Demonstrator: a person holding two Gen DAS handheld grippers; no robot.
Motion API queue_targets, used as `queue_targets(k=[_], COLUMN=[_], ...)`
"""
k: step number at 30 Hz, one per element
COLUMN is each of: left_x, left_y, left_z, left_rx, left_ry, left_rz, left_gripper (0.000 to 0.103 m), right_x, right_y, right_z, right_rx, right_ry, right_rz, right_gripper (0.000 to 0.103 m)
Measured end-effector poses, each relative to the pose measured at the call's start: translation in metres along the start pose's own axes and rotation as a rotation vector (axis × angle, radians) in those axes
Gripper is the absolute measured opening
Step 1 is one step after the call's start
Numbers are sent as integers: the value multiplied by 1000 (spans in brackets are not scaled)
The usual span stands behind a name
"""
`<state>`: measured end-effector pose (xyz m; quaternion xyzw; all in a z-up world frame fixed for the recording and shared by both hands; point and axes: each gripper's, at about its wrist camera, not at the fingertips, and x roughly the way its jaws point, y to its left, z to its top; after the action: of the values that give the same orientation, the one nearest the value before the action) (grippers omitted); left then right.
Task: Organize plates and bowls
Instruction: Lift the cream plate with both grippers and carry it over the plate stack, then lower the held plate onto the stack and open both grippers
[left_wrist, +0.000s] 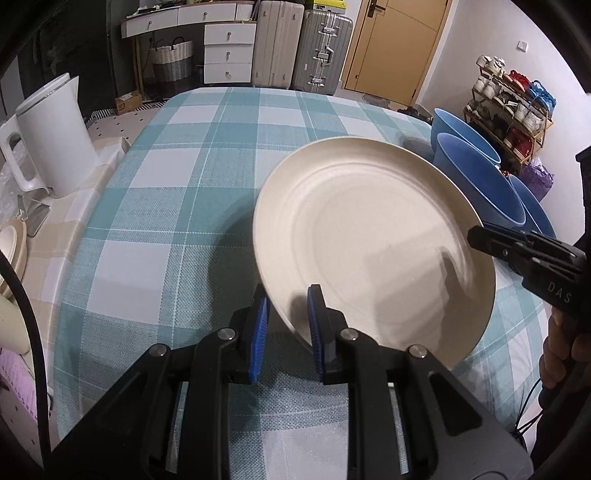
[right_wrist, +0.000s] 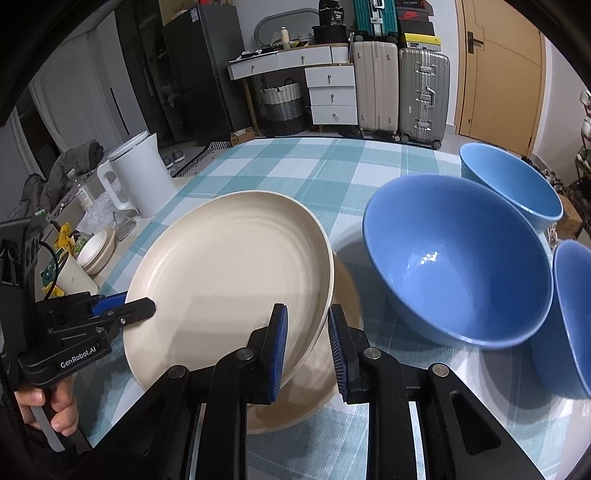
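The cream plate (left_wrist: 373, 240) filled the centre-right of the left wrist view, tilted above the checked tablecloth (left_wrist: 166, 221). The left gripper (left_wrist: 286, 328) straddled its near rim, blue pads either side with a gap showing, so it looked spread rather than clamped. In the right wrist view the right gripper (right_wrist: 306, 350) also bracketed the rim at lower centre. Whether its pads actually pinched could not be told. Beneath the tilted plate, a second cream plate (right_wrist: 332, 387) lay flat on the cloth.

The step seemed to be stacking the upper plate on the lower one. Doing it well probably meant levelling the plate, centring it over the lower one, lowering until the rims nested, then releasing one side at a time so it would not slide.

Three blue bowls (right_wrist: 458, 266) stood at the right of the frame, close together and apparently empty. A white kettle (left_wrist: 51, 140) stood at the left.
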<state>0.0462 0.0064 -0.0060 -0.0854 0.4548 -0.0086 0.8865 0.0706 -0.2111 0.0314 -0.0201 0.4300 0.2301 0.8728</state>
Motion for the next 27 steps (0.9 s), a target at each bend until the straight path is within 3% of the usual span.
queue_targets(k=[27], left_x=[19], left_y=[-28], left_z=[-8], left_rx=[109], left_ry=[-16], left_rz=[92], left_gripper=[20], right_x=[16], right_y=[-2], right_z=[-30], right_rx=[-18], right_ry=[29], right_rz=[-109], right_gripper=[23])
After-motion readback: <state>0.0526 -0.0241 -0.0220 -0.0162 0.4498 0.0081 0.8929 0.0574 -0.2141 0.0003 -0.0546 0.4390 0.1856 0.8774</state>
